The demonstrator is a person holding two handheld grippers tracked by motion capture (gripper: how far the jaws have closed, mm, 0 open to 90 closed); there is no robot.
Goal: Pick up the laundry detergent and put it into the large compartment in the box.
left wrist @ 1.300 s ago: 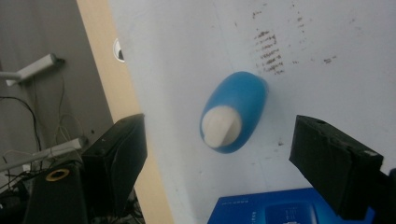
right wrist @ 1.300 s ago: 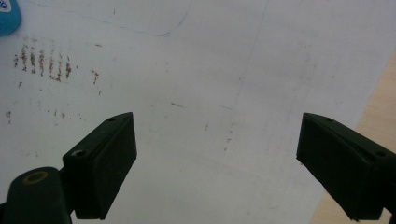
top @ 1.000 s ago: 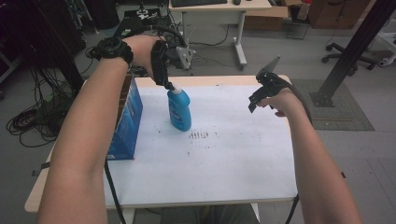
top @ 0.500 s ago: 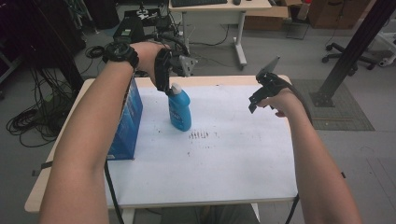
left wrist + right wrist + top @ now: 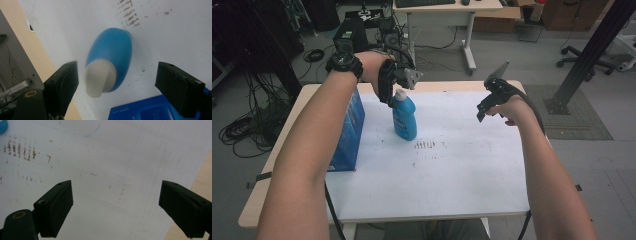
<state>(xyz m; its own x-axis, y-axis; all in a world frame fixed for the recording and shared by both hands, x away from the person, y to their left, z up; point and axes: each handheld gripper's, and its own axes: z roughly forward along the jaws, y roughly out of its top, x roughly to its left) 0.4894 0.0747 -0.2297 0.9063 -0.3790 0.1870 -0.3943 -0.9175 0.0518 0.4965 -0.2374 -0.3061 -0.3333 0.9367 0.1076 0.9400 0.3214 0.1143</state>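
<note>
Left gripper (image 5: 117,82) hovering spread around blue bottle (image 5: 112,60) cap | grasp not yet made, lift remaining | right gripper (image 5: 115,205) waiting spread, empty

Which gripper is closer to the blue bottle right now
Left. The left gripper hangs right over the blue bottle, open jaws either side of its white cap. The right gripper hovers well off to the side.
</note>
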